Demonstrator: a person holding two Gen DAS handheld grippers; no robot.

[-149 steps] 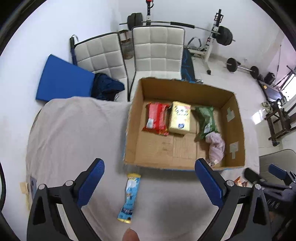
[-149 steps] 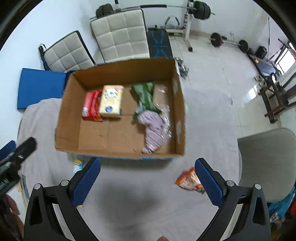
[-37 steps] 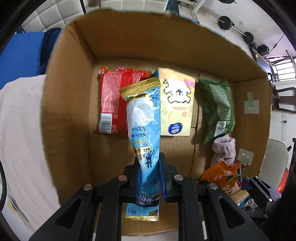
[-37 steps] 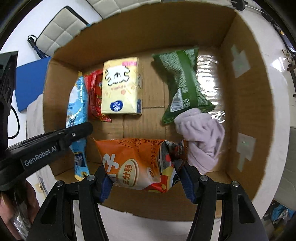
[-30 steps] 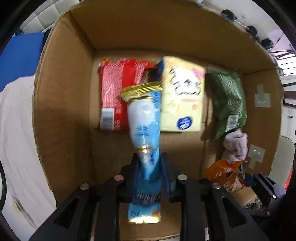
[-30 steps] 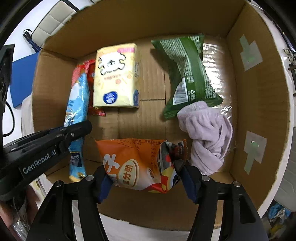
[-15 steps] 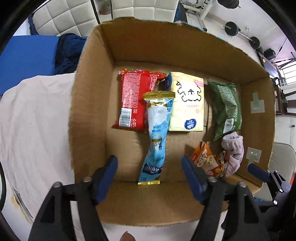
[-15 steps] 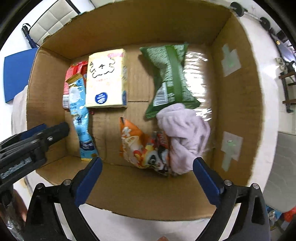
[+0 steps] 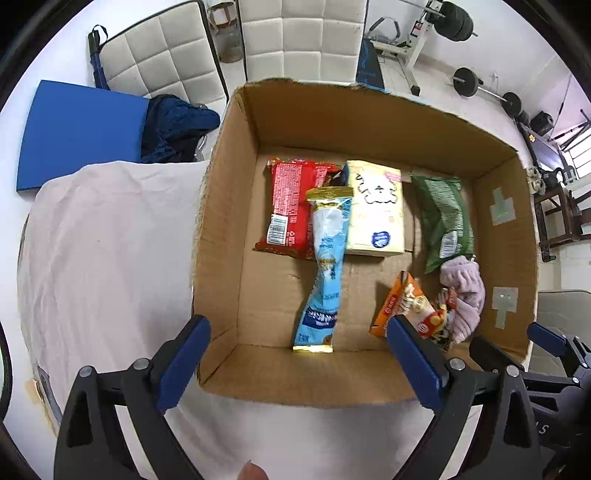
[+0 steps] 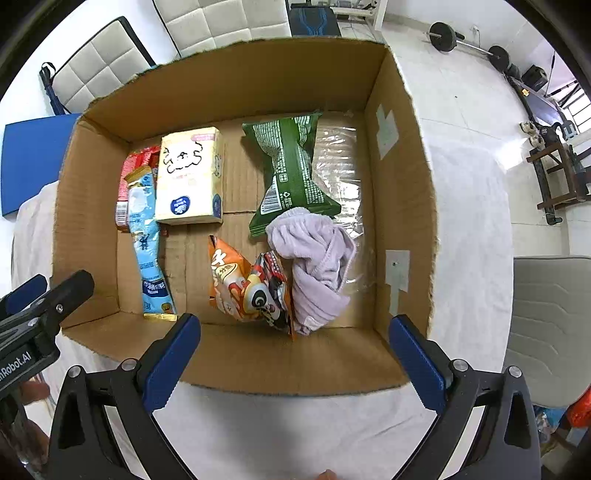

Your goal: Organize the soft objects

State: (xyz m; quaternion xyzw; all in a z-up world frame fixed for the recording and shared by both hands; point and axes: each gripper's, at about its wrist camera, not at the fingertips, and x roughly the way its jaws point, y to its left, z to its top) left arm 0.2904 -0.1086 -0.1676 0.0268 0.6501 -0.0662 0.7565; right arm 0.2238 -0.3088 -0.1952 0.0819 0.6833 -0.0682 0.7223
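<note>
An open cardboard box [image 9: 221,206] [image 10: 402,184] stands on a table under a white cloth. Inside lie a red packet [image 9: 288,206] [image 10: 123,184], a long blue packet [image 9: 325,273] [image 10: 149,243], a yellow tissue pack [image 9: 376,210] [image 10: 190,177], a green bag [image 9: 445,218] [image 10: 291,170], an orange snack bag [image 9: 410,306] [image 10: 243,288] and a lilac cloth [image 9: 465,291] [image 10: 317,266]. My left gripper [image 9: 299,365] is open and empty above the box's near wall. My right gripper [image 10: 295,362] is open and empty at the near wall too.
White cloth [image 9: 103,251] covers the table left of the box. Two white padded chairs [image 9: 162,62] and a blue mat [image 9: 77,125] stand behind. A grey chair [image 10: 550,325] is at the right. Gym weights [image 9: 458,22] are at the back.
Both grippers let go and opened: the blue packet and the orange bag now lie in the box. Both grippers have drawn back and up from the box.
</note>
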